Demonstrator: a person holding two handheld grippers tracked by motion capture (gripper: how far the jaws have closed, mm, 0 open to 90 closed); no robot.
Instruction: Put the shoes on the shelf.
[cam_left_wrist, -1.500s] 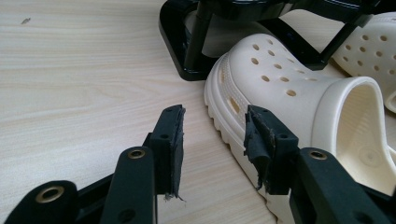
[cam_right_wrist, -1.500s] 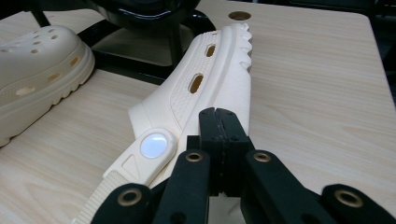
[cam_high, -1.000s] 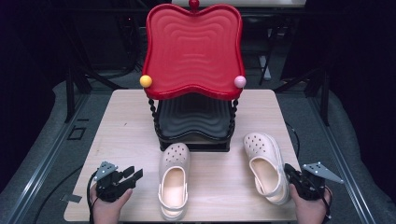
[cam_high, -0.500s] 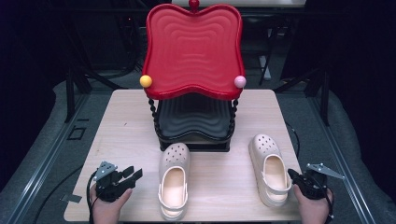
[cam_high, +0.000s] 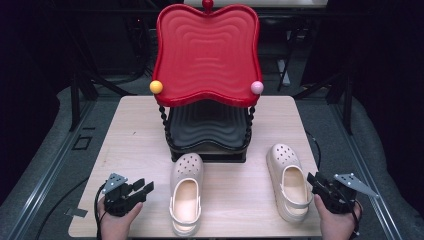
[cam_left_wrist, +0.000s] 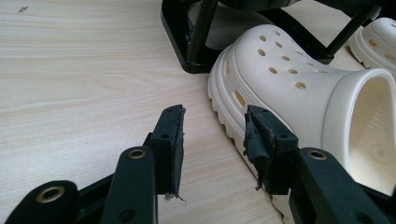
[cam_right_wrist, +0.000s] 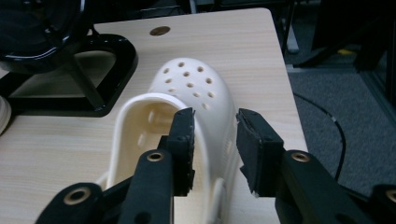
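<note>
Right claw (cam_high: 320, 184) sits at the near right corner of the bench (cam_high: 135, 135), jaws parted and gripping nothing, just beside the outer flank of the right clog (cam_high: 288, 181). In the right gripper view the clog's side wall (cam_right_wrist: 212, 140) stands in the gap between the two jaws, one jaw over the heel opening and the other outside the shoe, though I cannot tell whether either pad touches it. That clog lies with its long axis running away from the person, perforated toe toward the two-tier stand (cam_high: 207, 145) and heel strap nearest the hand. So the thing lies straight ahead of and slightly inward from this claw, and a short closing motion would likely pinch the wall.

Left claw (cam_high: 141, 188) rests at the near left of the bench, also spread and empty, pointing toward the left clog (cam_high: 186, 192), which lies parallel to the other with its toe near the stand's black base. In the left gripper view that clog's ridged sole edge (cam_left_wrist: 229, 121) is just beyond the jaw tips, apart from them.

By my judgement the right claw is the better placed of the two, since its shoe is already between the jaws.
</note>
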